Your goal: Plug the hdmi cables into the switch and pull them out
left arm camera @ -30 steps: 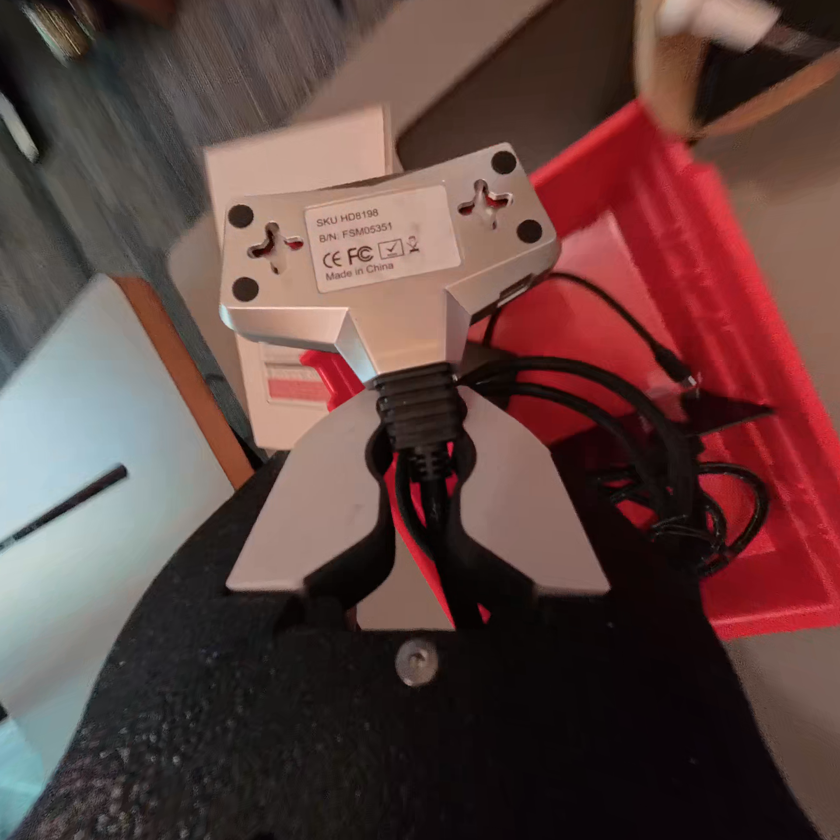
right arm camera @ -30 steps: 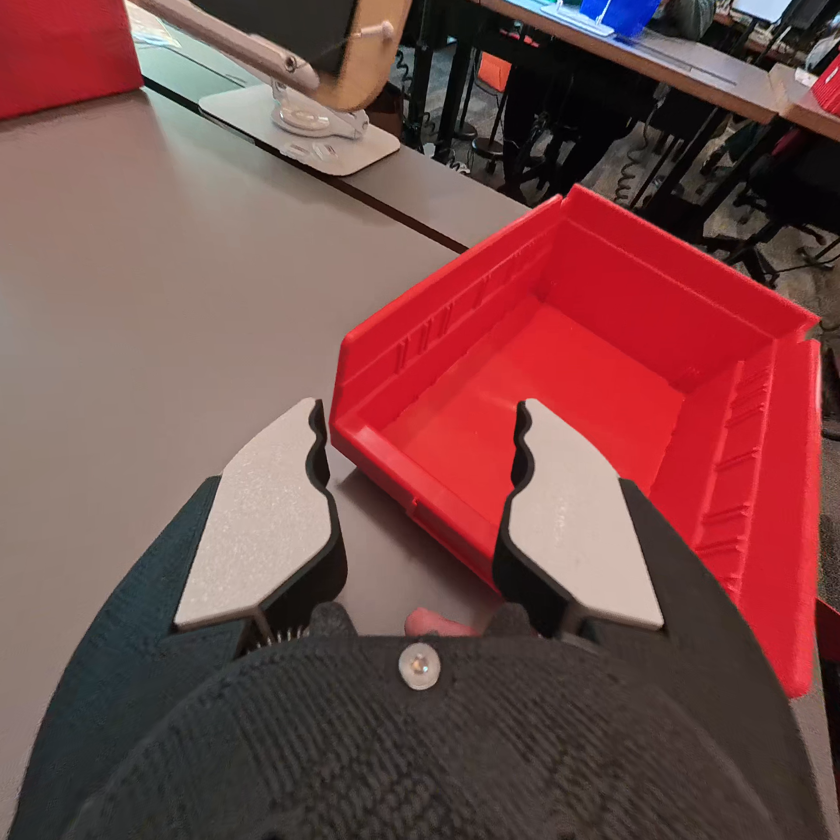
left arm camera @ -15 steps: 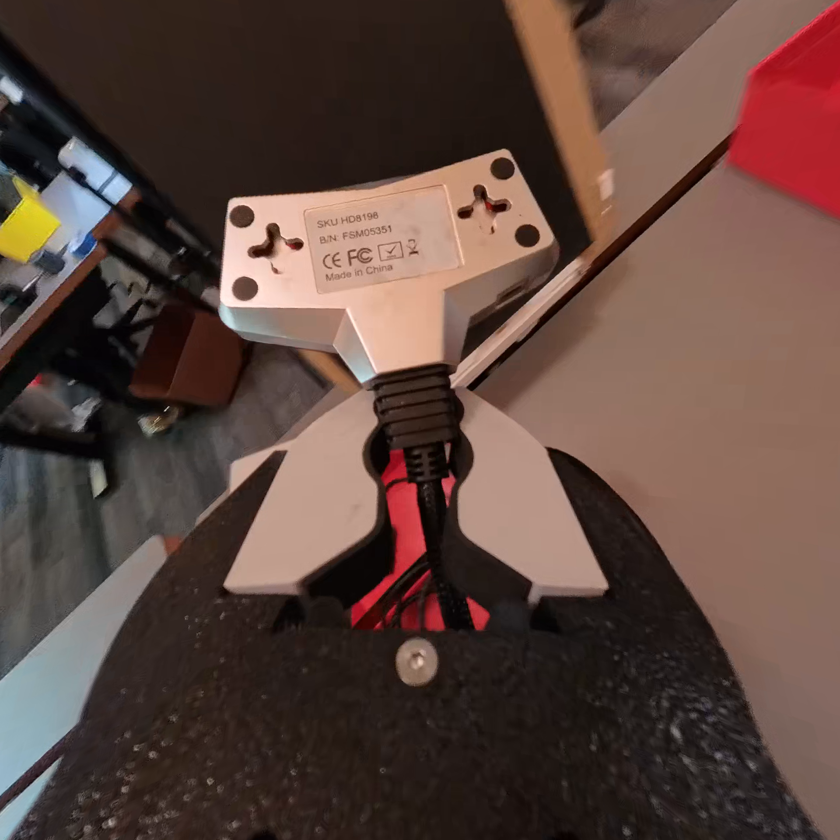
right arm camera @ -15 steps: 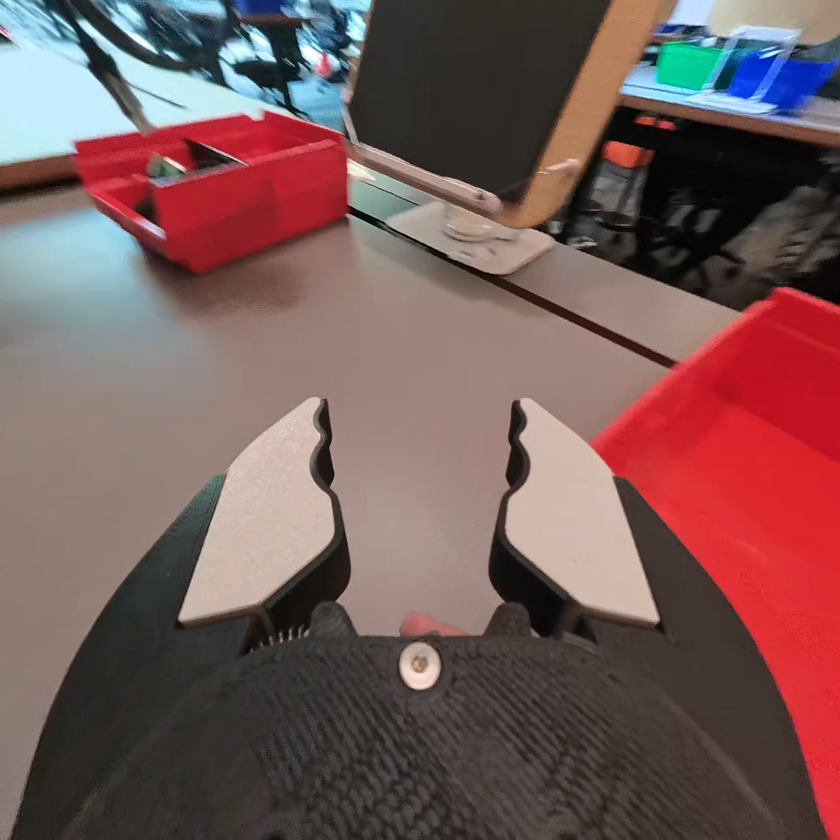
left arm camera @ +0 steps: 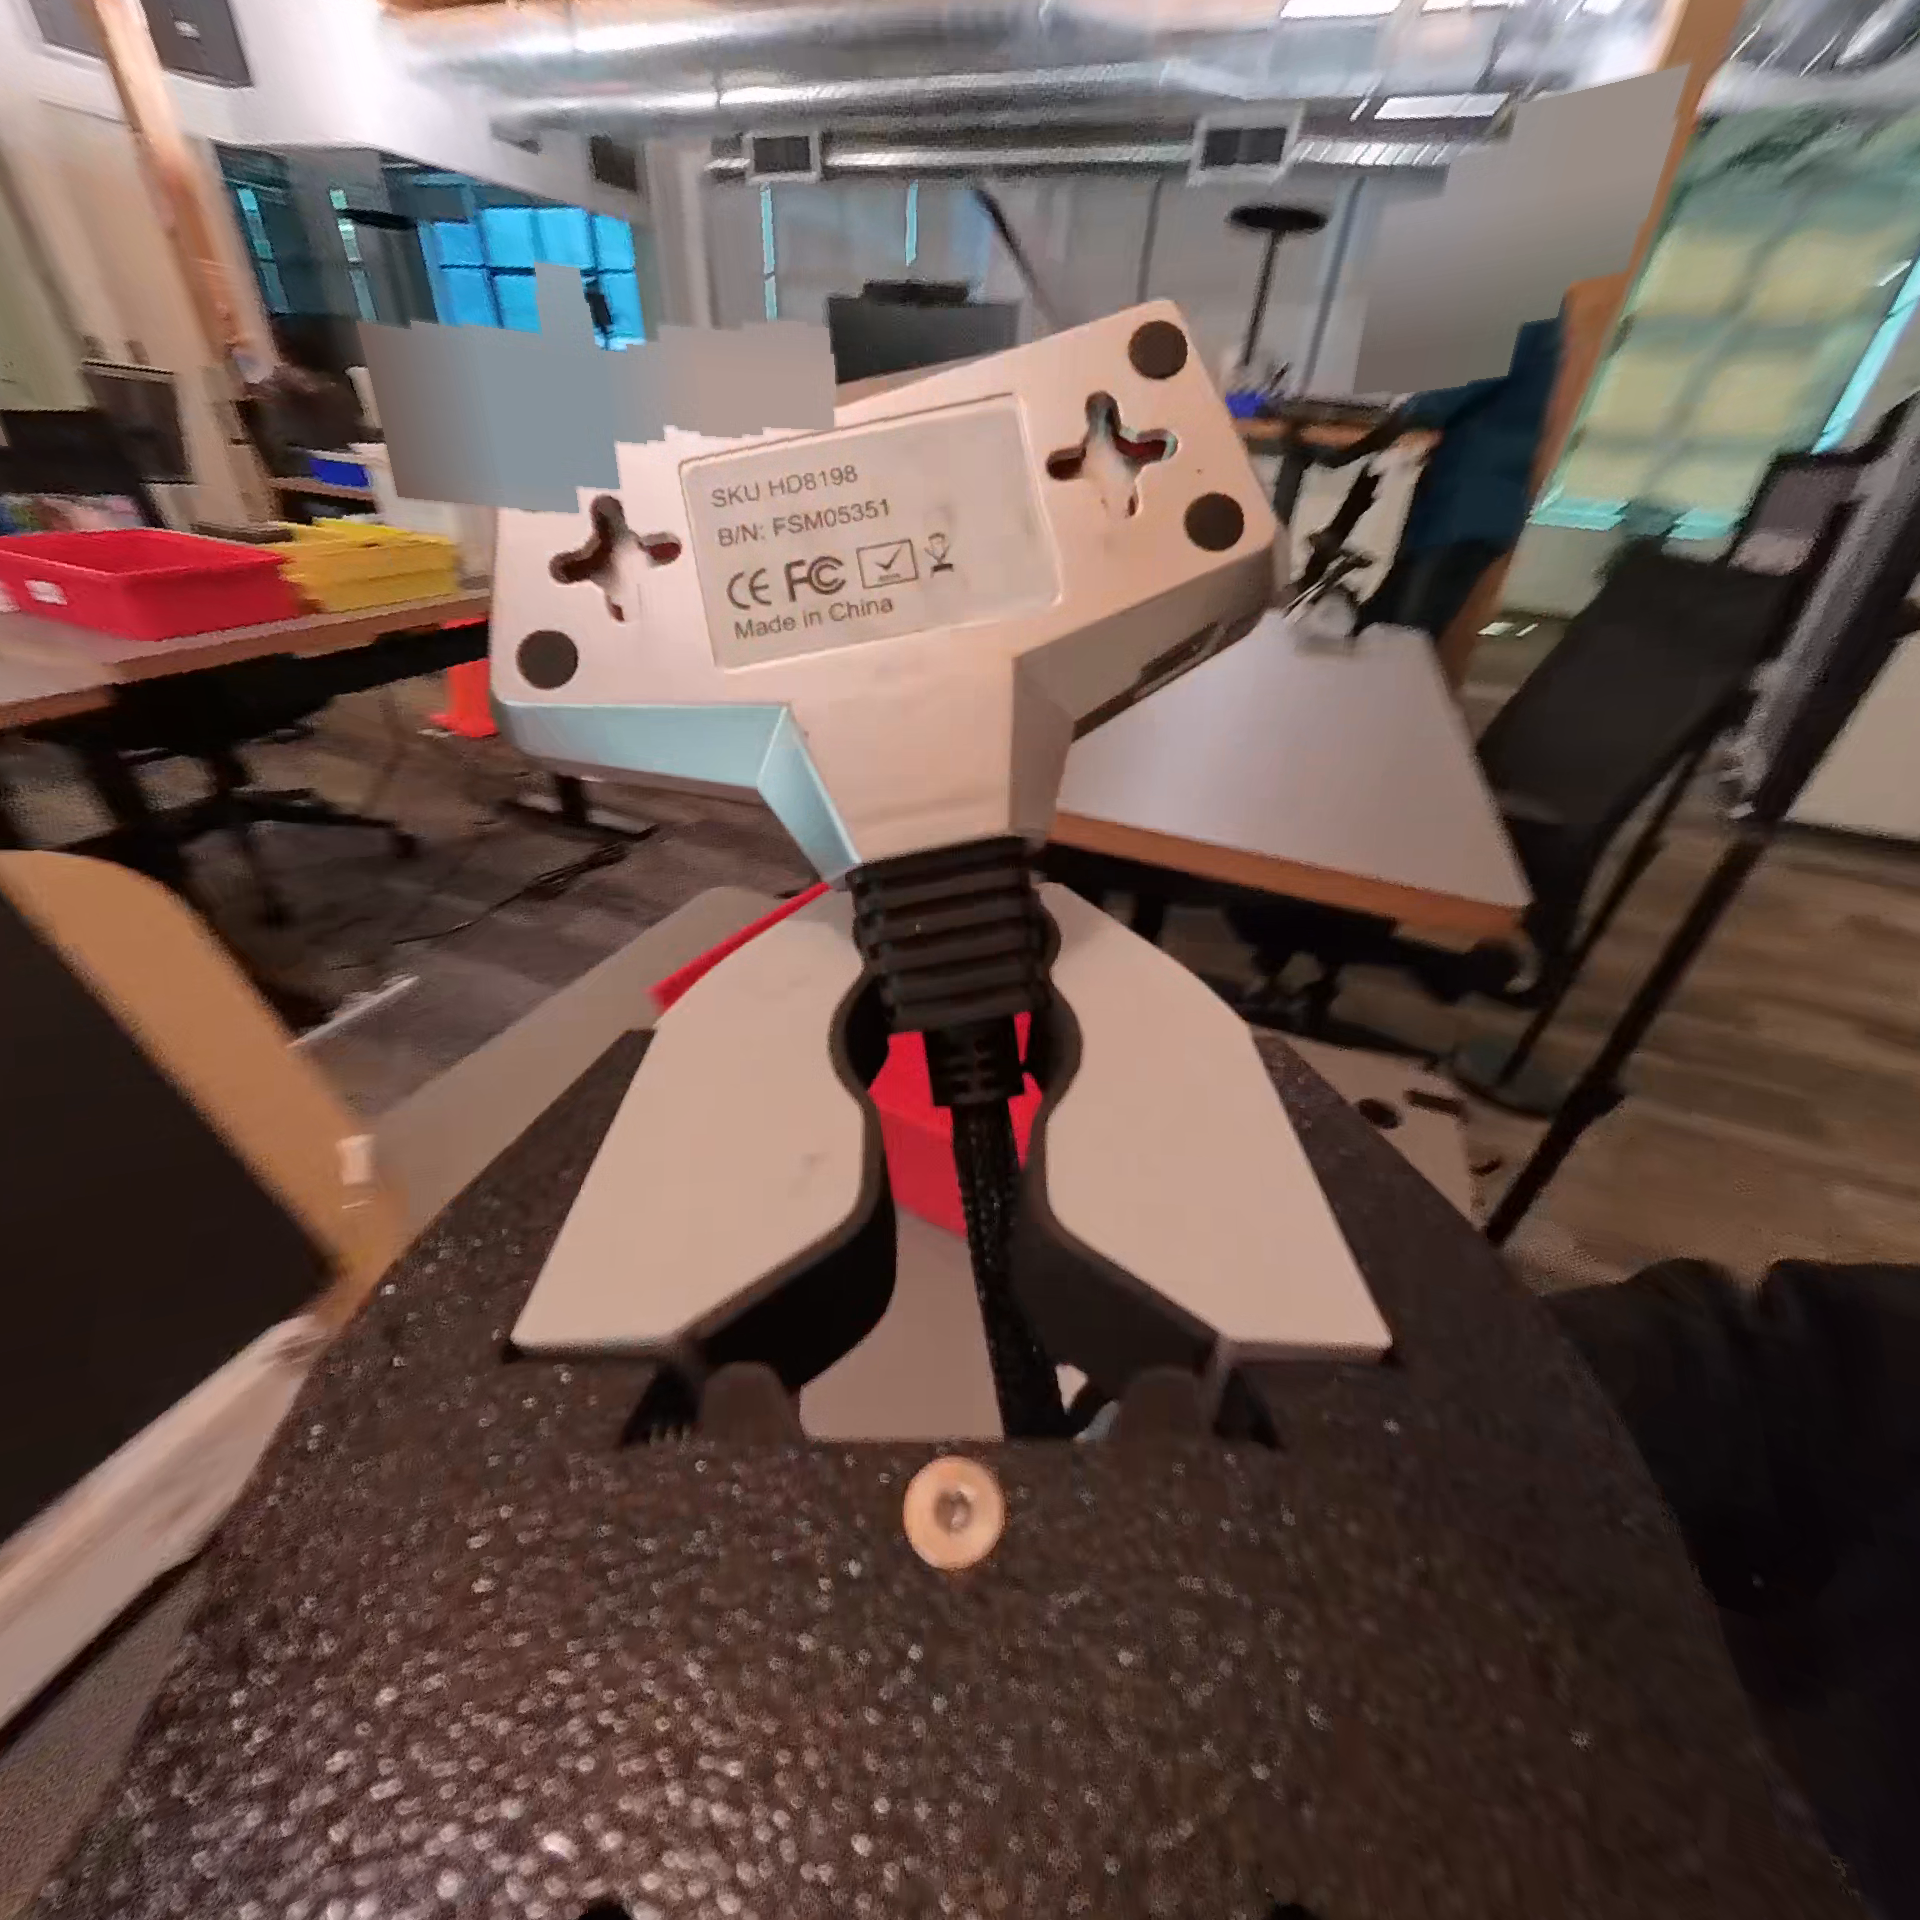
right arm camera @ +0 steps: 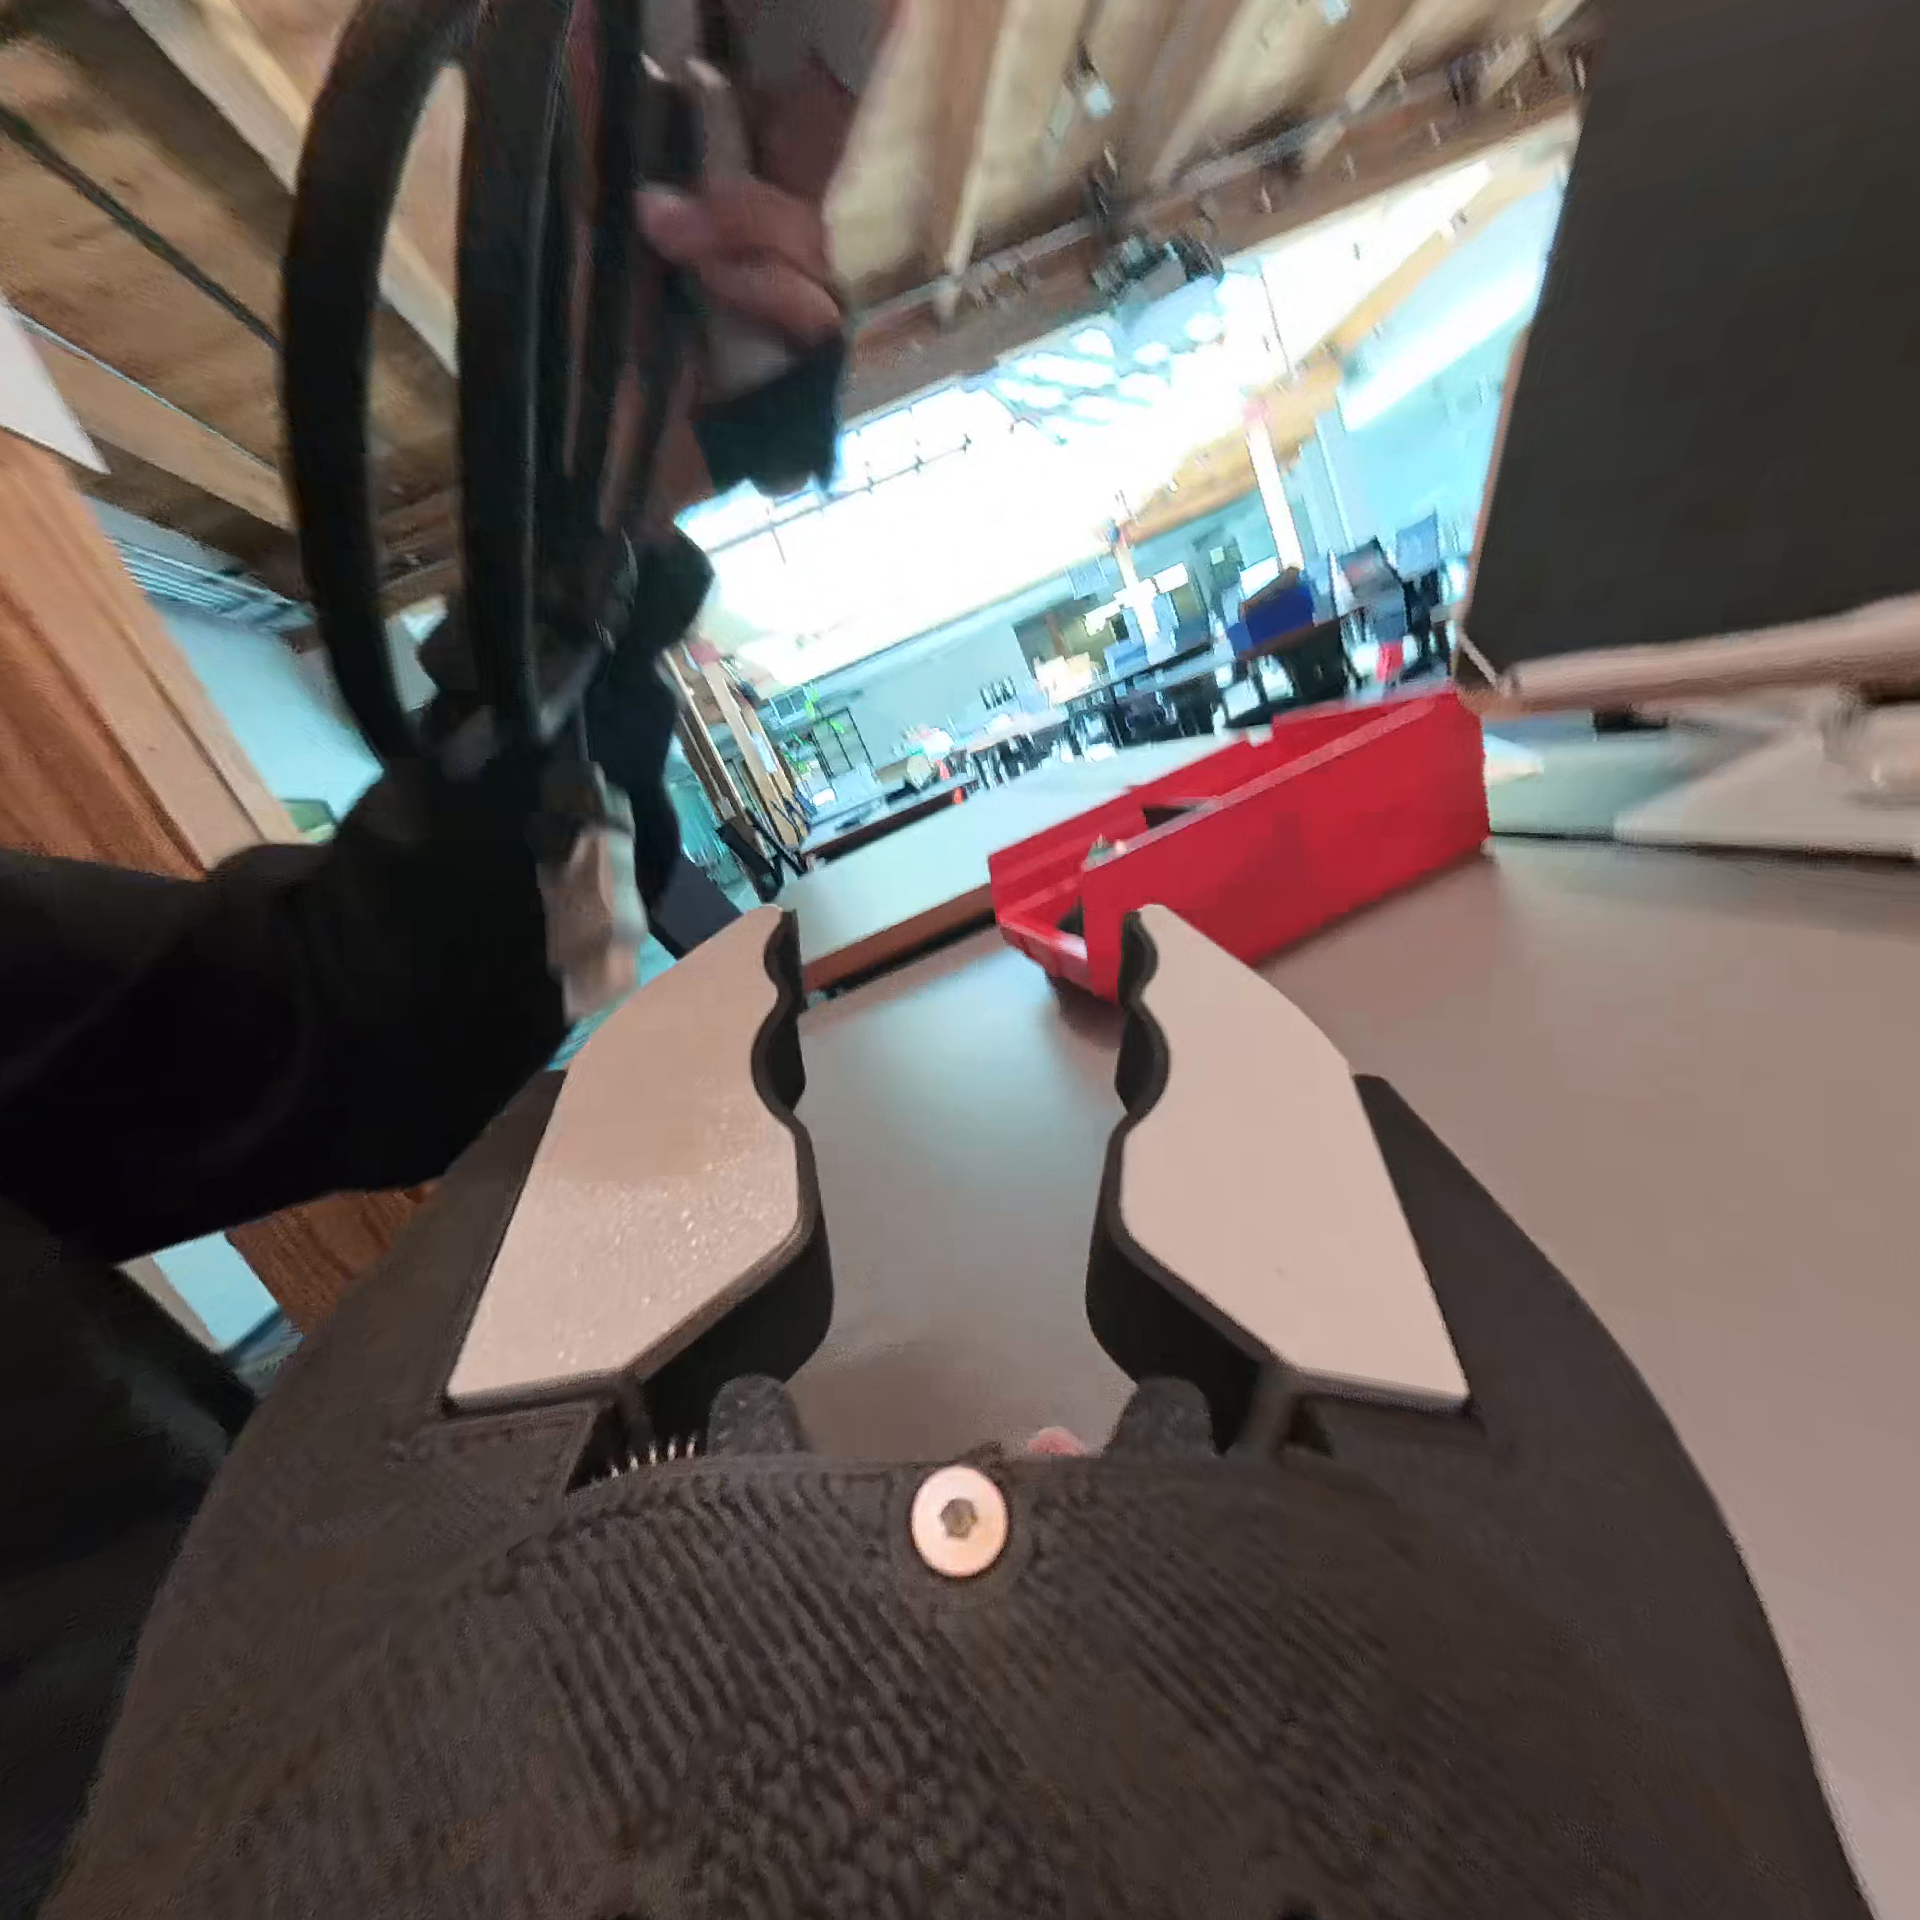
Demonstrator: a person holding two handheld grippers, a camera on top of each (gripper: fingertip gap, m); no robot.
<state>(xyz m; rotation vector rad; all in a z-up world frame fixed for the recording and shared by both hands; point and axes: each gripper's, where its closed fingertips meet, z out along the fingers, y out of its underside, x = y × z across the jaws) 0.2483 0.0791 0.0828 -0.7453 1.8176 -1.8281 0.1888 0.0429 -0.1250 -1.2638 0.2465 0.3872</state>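
Up in the air, the left gripper [left arm camera: 951,956] squeezes the switch [left arm camera: 883,603] by its cable end, body pointing away; the right gripper [right arm camera: 961,971] waits wide and empty.

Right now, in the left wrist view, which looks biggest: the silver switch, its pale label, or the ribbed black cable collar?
1. Silver switch, by far the largest.
2. Pale label on its underside.
3. Ribbed black collar, pinched by the left gripper; it looks only somewhat smaller than the label.

The right gripper [right arm camera: 961,951] hovers over the grey tabletop [right arm camera: 1558,1039], jaws apart and empty. Beyond its tips sits a red bin [right arm camera: 1299,831]; black cables [right arm camera: 499,364] dangle upper left of the bin.
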